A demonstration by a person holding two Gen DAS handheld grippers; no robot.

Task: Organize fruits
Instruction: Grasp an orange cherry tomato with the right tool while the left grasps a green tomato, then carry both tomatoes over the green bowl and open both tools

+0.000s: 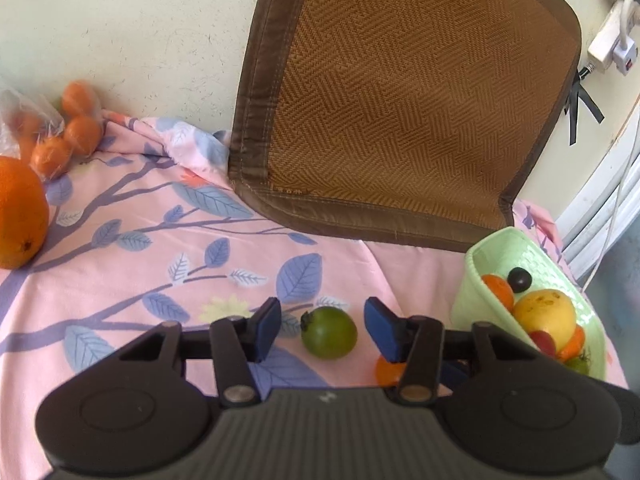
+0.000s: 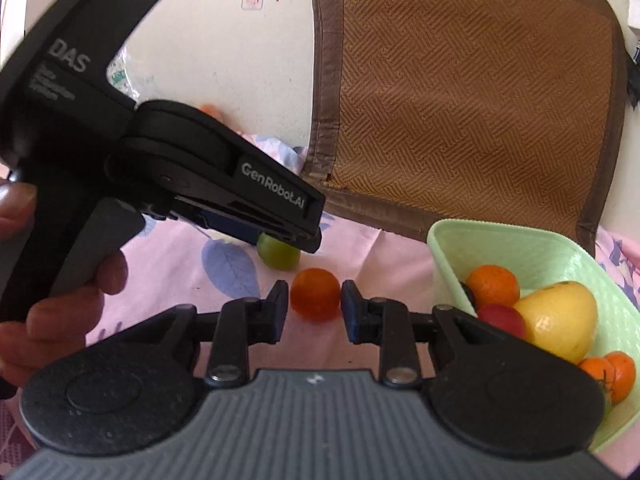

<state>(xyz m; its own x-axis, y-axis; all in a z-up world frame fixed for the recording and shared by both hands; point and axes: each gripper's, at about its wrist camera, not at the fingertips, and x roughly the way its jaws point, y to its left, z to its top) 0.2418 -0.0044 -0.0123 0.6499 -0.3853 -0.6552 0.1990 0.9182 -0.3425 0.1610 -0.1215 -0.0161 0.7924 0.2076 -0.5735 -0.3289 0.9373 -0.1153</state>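
Observation:
My left gripper (image 1: 322, 330) is open, its blue pads on either side of a small green fruit (image 1: 329, 332) lying on the pink cloth, not touching it. My right gripper (image 2: 314, 306) is open around a small orange fruit (image 2: 315, 294), pads close beside it, contact unclear. That orange fruit shows partly behind the left gripper's right finger in the left wrist view (image 1: 387, 372). The green fruit (image 2: 276, 254) sits under the left gripper body in the right wrist view. A light green basket (image 1: 504, 252) (image 2: 520, 248) at the right holds a yellow fruit (image 2: 560, 320), oranges and small red and dark fruits.
A big orange (image 1: 18, 216) and a plastic bag of small oranges (image 1: 60, 128) lie at the far left on the floral pink cloth (image 1: 160, 260). A brown woven cushion (image 1: 400, 100) leans on the wall behind. A power strip (image 1: 608, 36) hangs at the right.

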